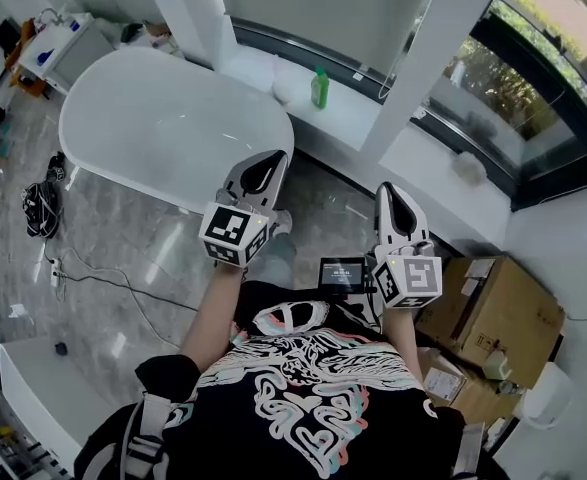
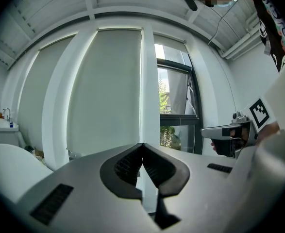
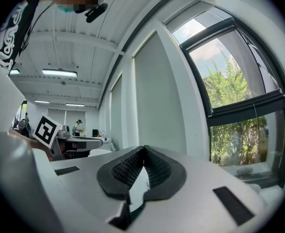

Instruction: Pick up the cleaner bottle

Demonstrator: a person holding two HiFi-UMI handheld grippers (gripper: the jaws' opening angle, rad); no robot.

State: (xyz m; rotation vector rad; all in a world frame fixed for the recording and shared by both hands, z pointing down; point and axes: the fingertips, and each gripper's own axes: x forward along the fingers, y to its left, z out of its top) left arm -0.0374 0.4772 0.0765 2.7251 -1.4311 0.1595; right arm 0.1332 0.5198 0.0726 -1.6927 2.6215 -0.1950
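A green cleaner bottle stands upright on the white window ledge beyond the bathtub, seen only in the head view. My left gripper is held level over the tub's near end, short of the bottle, its jaws shut with nothing between them; the left gripper view shows its tips touching. My right gripper points toward the ledge to the bottle's right, also shut and empty, with its tips meeting in the right gripper view. Neither gripper view shows the bottle.
A white oval bathtub fills the upper left. White pillars rise from the ledge. Cardboard boxes stand at the right, cables lie on the marble floor, and a white cloth lies on the right ledge.
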